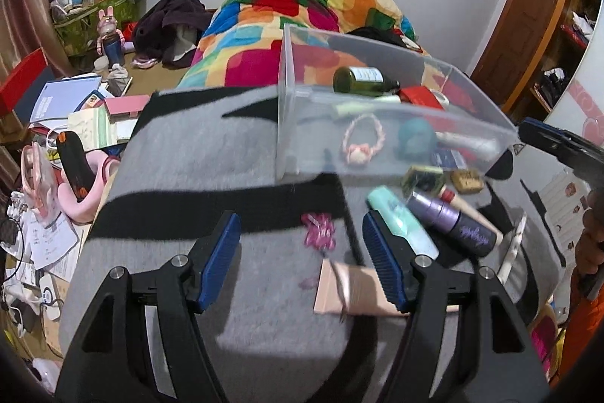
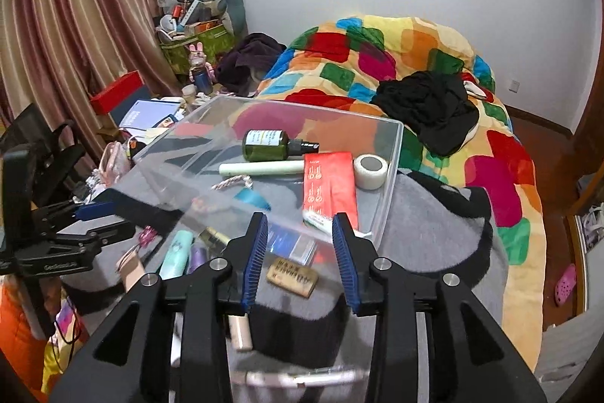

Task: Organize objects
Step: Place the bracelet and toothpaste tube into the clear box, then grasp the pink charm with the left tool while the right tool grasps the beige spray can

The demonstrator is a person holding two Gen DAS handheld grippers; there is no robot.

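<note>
- Both grippers hang over a grey and black blanket spread on the bed, blue pads pointing down at scattered small things.
- Left gripper: fingers apart, nothing between them; a pink hair clip lies on the blanket in the gap, not touched, and a beige card sits just below it.
- Beside its right finger lie a mint tube and a purple bottle, touching each other.
- Right gripper: fingers partly apart, holding nothing; a small tan box lies on the blanket below the gap.
- Clear plastic bin stands just beyond both grippers, holding a green bottle, a pale green tube, a red packet and a white tape roll.
- Behind it, a patchwork quilt covers the bed.
</note>
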